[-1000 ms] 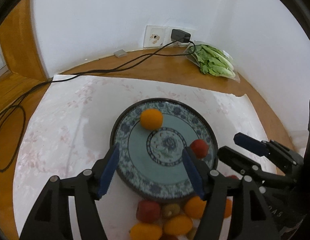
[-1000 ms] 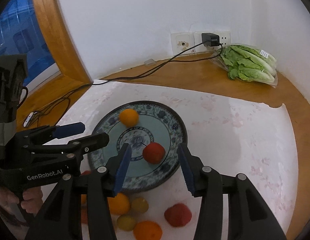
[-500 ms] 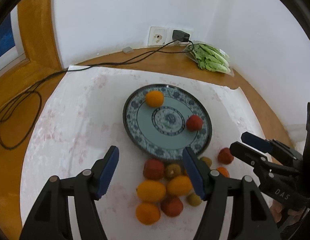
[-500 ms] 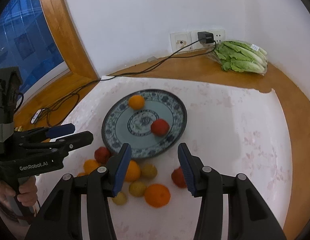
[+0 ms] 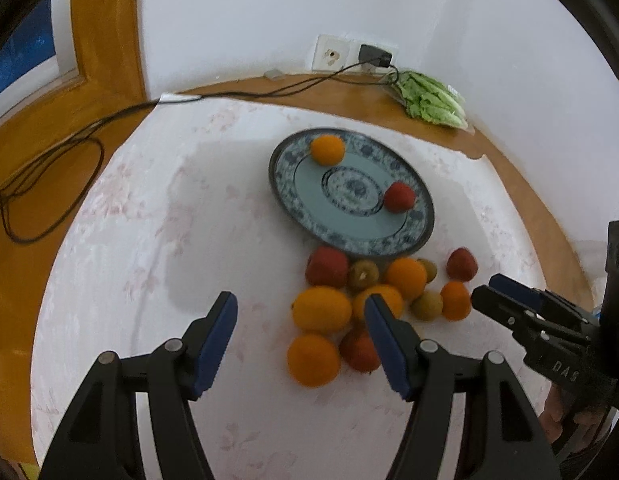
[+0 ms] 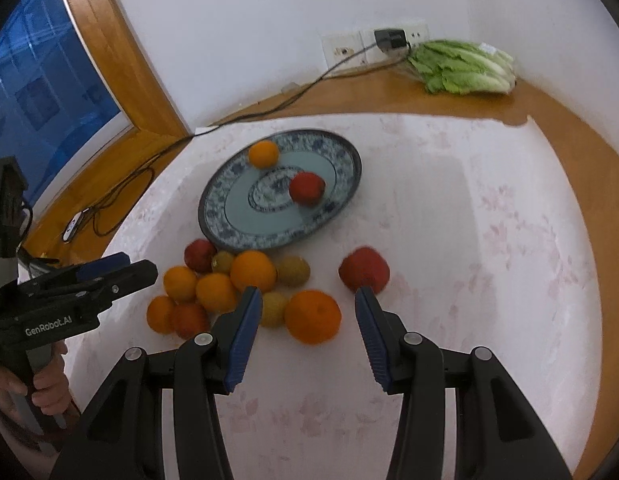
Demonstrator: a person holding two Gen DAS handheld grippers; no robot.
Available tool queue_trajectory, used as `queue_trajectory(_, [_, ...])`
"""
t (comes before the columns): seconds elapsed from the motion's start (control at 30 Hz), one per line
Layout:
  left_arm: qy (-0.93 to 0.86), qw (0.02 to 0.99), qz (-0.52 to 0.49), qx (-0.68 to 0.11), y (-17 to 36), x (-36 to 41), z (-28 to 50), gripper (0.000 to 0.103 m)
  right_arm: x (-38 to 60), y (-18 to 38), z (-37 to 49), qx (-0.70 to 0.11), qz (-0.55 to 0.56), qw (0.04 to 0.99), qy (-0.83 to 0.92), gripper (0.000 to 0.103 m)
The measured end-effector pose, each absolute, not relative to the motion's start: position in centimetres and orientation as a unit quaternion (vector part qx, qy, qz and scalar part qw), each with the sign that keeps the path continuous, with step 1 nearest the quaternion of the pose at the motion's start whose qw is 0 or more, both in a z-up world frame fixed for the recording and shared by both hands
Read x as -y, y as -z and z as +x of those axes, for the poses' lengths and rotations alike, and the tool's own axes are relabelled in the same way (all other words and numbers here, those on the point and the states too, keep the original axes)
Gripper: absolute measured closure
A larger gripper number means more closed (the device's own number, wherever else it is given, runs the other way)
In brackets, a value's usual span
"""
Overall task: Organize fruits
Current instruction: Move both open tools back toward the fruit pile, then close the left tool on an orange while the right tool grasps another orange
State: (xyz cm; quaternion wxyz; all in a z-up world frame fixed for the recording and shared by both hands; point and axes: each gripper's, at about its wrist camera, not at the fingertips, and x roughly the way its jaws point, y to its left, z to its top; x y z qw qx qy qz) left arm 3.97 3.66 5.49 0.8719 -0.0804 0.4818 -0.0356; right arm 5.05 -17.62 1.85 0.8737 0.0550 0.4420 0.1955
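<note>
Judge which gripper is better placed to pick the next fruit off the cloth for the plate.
Right, probably. The right gripper is open with the loose orange showing between its fingers. The left gripper is open too, but mostly over bare cloth beside the pile.

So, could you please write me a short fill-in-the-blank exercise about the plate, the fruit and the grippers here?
1. The plate holds an orange and one ___ fruit.
2. The lettuce lies against the ___.
3. Both the left gripper and the right gripper are ___, holding nothing.
4. The loose fruit pile lies on the ___, beside the plate.

Missing words: red; wall; open; tablecloth
</note>
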Motion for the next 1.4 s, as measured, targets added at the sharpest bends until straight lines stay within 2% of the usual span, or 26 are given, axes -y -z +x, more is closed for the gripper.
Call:
queue_trajectory(1.13, [0.048, 0.854, -0.123, -0.503, -2.2, -4.7, 2.2, 0.034, 17.0, 1.2, 5.4, -0.464, 0.065, 0.861, -0.197, 0.054])
queue_trajectory(1.4, [0.071, 0.856, -0.125, -0.497, -2.4, -4.2, 2.0, 0.053, 16.9, 1.2, 5.3, -0.459, 0.065, 0.863, -0.202, 0.059])
